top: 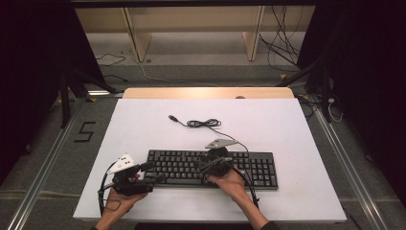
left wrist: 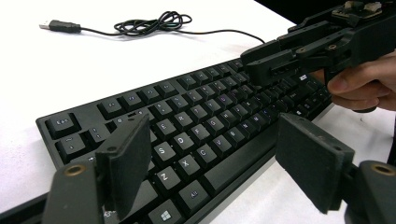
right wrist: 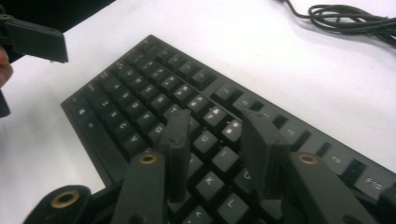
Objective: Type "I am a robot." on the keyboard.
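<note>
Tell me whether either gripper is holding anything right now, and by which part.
Nothing is held: both the left gripper and right gripper stand open over the keyboard.

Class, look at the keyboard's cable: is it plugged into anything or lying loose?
Loose. The cable lies partly coiled on the white table behind the keyboard, its USB plug free.

From my station the white surface (top: pixel 143 129) looked evenly bright under overhead light, nearly blown out in both gripper views, while the room around it sat almost black. Shadows were soft and short. The high view was grainy; close tool parts in the gripper views were slightly soft.
</note>
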Available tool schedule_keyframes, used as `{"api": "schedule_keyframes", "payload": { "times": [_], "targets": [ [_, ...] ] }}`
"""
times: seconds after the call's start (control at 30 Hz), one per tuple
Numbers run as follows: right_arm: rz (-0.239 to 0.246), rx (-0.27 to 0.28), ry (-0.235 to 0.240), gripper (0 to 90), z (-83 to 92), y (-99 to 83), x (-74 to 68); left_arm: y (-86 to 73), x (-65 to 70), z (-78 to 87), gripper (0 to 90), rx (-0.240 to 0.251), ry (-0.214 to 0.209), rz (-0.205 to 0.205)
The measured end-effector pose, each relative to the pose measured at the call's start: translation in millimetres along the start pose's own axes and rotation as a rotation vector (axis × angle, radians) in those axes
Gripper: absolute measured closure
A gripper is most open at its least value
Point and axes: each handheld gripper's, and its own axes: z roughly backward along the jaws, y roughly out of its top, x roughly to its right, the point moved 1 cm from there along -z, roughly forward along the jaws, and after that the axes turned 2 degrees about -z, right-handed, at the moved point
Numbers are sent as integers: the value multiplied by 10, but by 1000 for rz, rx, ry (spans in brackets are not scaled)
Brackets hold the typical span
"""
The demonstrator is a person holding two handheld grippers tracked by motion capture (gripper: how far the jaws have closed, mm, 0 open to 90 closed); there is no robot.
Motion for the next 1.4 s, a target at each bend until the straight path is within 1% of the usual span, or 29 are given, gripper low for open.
{"api": "schedule_keyframes", "payload": {
  "times": [0.1, 0.3, 0.33, 0.6, 0.8, 1.17, 1.4],
  "targets": [
    [-2, 3, -8, 678, 13, -7, 31, 0, 0, 1, 265, 0, 0, 0],
    [-5, 0, -19, 778, 46, -28, 74, 1, 2, 0, 266, 2, 1, 0],
    [1, 1, -21, 795, 49, -31, 83, 1, 1, 1, 265, 0, 1, -1],
    [-3, -16, -33, 871, 49, -55, 114, 1, 1, 2, 266, 3, 2, 0],
    [-7, -22, -42, 899, 47, -83, 141, 1, 2, 1, 266, 4, 3, -2],
    [-7, -33, -51, 900, 14, -119, 156, 2, 5, 2, 266, 8, 2, -4],
    [-4, -41, -47, 900, -12, -135, 145, 2, 8, 0, 266, 8, 2, -4]
  ]
}}
